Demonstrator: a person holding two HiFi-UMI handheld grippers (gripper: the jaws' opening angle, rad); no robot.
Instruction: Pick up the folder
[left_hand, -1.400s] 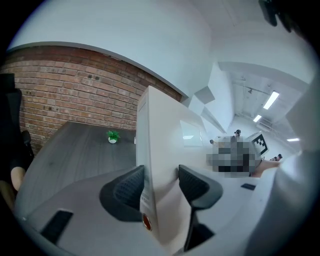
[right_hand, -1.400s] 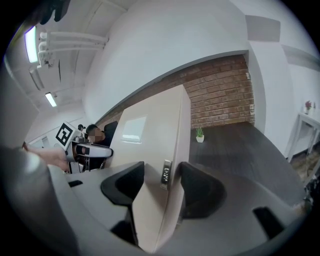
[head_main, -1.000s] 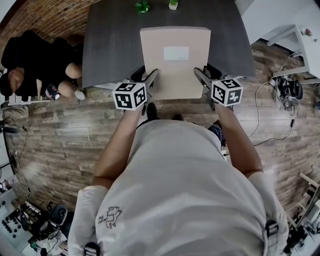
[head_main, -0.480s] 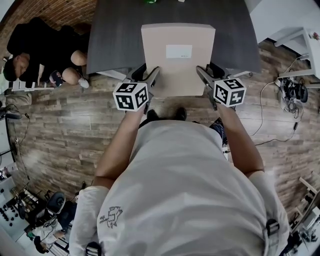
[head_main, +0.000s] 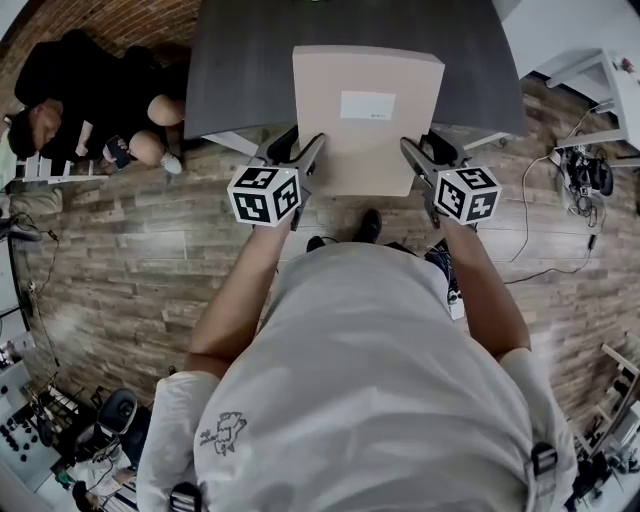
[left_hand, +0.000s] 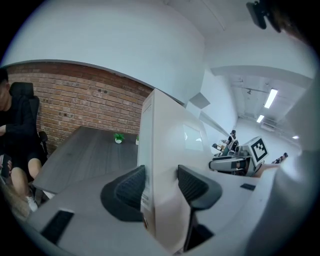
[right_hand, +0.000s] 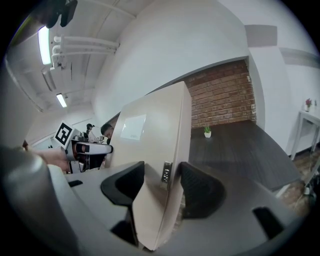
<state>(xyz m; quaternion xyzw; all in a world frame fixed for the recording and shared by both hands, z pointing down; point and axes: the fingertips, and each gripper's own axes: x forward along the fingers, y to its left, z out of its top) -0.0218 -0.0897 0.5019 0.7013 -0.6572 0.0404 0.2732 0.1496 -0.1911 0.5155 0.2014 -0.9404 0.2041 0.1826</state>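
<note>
So, L gripper (left_hand: 160, 187) is clamped on the left edge of the beige folder (head_main: 365, 120), pads pressing both faces. R gripper (right_hand: 161, 189) grips the right edge the same way, jaws fairly wide w/ the thick folder filling the gap. Folder hangs betw. the two, white label up, over the near edge of the dark table (head_main: 240, 70). Small potted plant (right_hand: 207, 131) at table's far end. Seated person (head_main: 90, 110) beside the table.
</note>
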